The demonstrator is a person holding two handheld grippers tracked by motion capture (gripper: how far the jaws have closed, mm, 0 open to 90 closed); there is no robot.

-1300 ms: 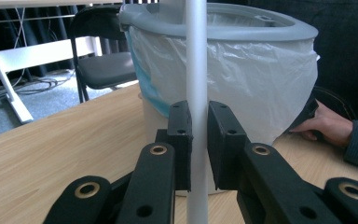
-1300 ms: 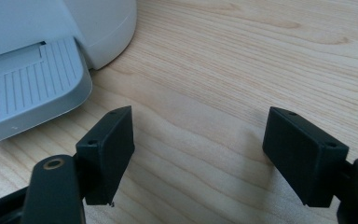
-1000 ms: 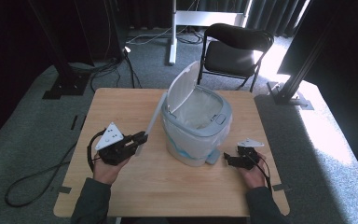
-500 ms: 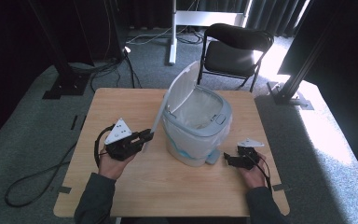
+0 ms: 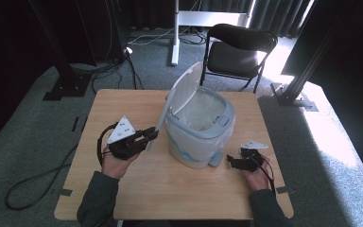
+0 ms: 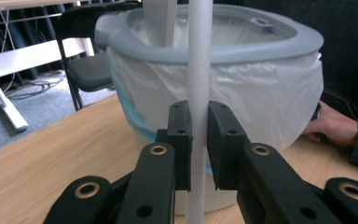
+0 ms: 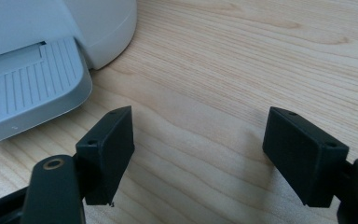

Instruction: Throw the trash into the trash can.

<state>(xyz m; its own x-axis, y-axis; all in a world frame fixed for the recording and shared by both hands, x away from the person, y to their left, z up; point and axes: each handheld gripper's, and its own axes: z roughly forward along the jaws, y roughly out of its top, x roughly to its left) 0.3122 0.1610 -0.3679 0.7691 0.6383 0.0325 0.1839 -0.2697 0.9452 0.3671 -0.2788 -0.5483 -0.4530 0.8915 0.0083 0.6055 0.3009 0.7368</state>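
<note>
A pale grey pedal bin (image 5: 203,137) with a white liner stands mid-table, its lid (image 5: 182,94) raised and leaning left. My left gripper (image 5: 152,134) is at the lid's lower edge. In the left gripper view the jaws press on both sides of the thin white lid edge (image 6: 199,56), so my left gripper (image 6: 199,140) is shut on it, with the bin rim (image 6: 261,46) behind. My right gripper (image 5: 230,161) rests low on the table to the right of the bin's base. In its own view my right gripper (image 7: 200,149) is open over bare wood, beside the ribbed pedal (image 7: 23,98).
The wooden table (image 5: 123,104) has bare room on both sides of the bin. A black folding chair (image 5: 238,52) stands beyond the far edge, with a white stand post (image 5: 175,33) behind it. Cables (image 5: 33,184) lie on the floor at left. The person's right hand (image 6: 328,126) shows past the bin.
The left gripper has edged slightly up and away from the person, still on the lid's edge. The right gripper and the bin have stayed put.
</note>
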